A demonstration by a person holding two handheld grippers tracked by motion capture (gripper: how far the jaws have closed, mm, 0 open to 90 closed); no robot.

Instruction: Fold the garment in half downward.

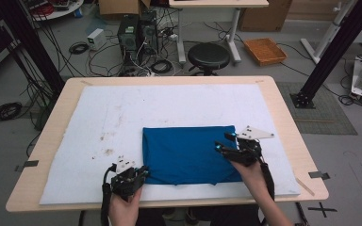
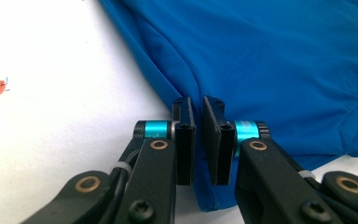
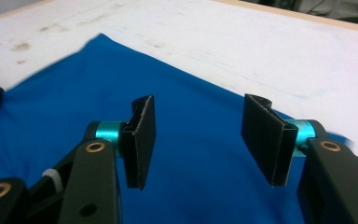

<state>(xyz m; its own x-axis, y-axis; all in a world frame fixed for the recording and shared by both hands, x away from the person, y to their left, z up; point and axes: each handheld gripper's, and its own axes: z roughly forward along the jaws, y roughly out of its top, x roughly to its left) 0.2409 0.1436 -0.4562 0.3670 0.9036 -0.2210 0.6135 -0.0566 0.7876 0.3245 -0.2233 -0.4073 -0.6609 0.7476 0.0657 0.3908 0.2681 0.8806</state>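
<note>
From the high view you look forward and down from your own side of the table, far enough back to take in the whole white mat, the floor, the stool and the cabling beyond. The camera on your left gripper sits low and very close, facing along the jaws at the near corner of the blue cloth. The camera on your right gripper rides higher, looking across the cloth toward the far mat edge. All three views share that cloth and the mat around it.
</note>
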